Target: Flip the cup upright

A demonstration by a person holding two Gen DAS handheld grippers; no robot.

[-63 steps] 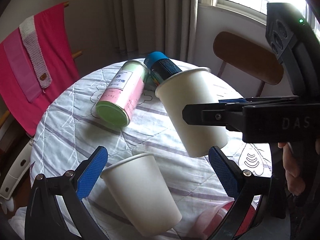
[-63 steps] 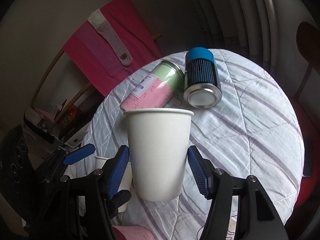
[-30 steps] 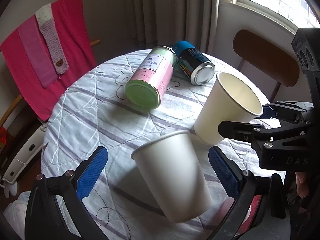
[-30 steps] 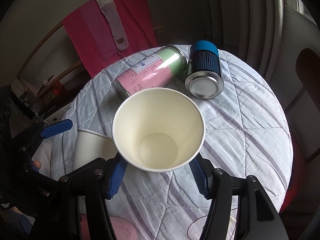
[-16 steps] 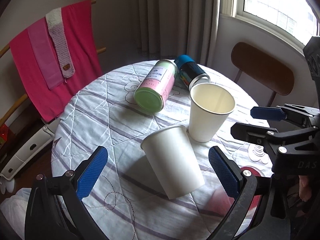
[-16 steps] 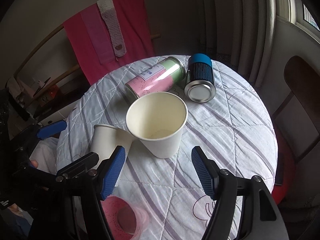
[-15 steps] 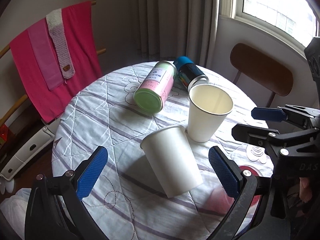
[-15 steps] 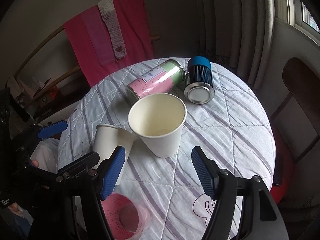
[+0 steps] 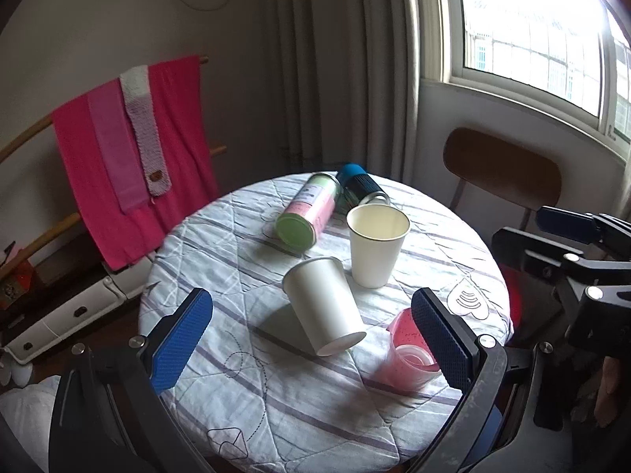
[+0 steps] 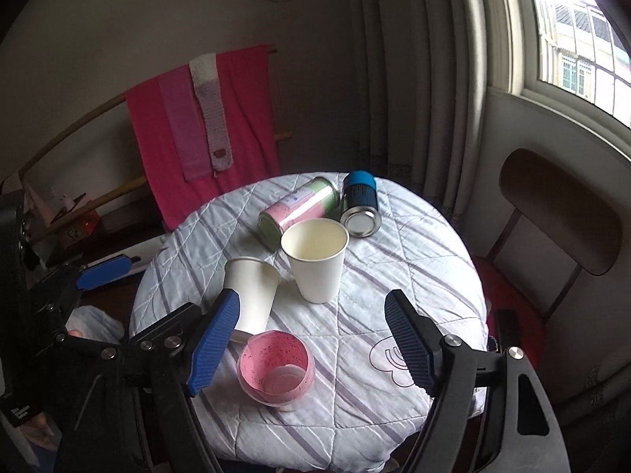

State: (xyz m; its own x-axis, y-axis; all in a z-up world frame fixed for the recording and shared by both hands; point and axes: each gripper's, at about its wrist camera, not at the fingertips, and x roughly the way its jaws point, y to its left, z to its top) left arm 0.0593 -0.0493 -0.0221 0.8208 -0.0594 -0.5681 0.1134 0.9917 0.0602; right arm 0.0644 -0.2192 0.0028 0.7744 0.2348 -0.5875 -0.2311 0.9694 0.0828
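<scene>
A white paper cup (image 9: 376, 245) (image 10: 316, 260) stands upright, mouth up, near the middle of the round table (image 9: 236, 402). A second white paper cup (image 9: 323, 305) (image 10: 249, 295) lies on its side just in front and to the left of it, its mouth toward the cans. My left gripper (image 9: 311, 339) is open and empty, held back above the near table edge. My right gripper (image 10: 311, 341) is open and empty, held back above the near side of the table.
A pink-and-green can (image 9: 307, 216) and a blue-capped can (image 9: 361, 187) lie on their sides at the back. A pink plastic cup (image 10: 276, 368) stands near the front edge. A wooden chair (image 10: 560, 213) stands to the right. A rack with pink cloths (image 9: 130, 149) stands at the left.
My right gripper turned the white cup mouth up, set it on the table and opened. Both grippers then pulled back and up from the table.
</scene>
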